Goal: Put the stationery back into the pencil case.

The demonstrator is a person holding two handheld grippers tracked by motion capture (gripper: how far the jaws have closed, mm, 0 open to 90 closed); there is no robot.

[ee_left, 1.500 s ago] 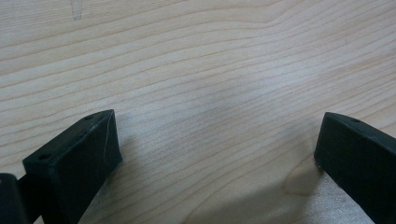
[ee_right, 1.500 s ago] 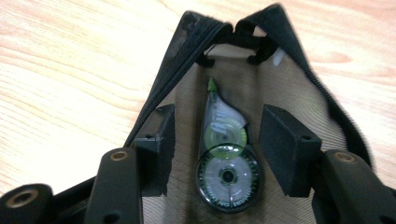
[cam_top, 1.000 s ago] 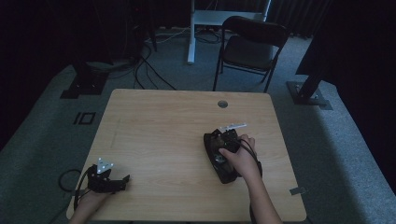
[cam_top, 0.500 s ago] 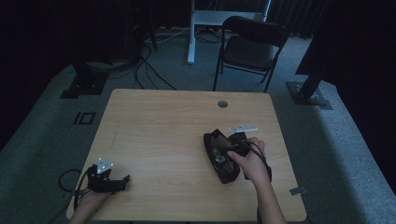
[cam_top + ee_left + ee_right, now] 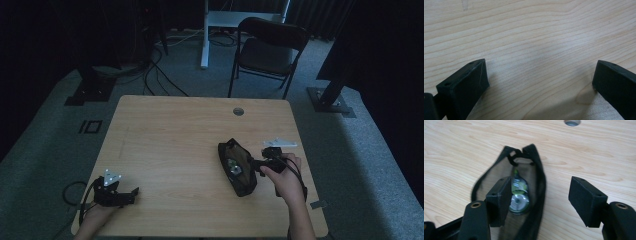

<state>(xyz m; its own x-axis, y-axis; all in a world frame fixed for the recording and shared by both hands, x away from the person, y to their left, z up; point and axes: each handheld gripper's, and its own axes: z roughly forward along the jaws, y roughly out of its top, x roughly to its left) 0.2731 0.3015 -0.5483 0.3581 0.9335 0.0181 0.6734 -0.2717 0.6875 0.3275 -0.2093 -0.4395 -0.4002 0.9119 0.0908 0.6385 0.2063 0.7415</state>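
Mesh pouch [image 5: 499, 175]: soft, limp, light; we'd pinch its corded rim ahead of right tool [image 5: 544, 202].
Right tool: just been opening, holds nothing.
Left tool [image 5: 540, 82]: open on bench [image 5: 536, 37].

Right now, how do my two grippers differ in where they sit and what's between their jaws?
The left gripper sits near the table's front left corner over bare wood; the right gripper sits at the black mesh pouch, one jaw over its opening. Both are open, gripping nothing.
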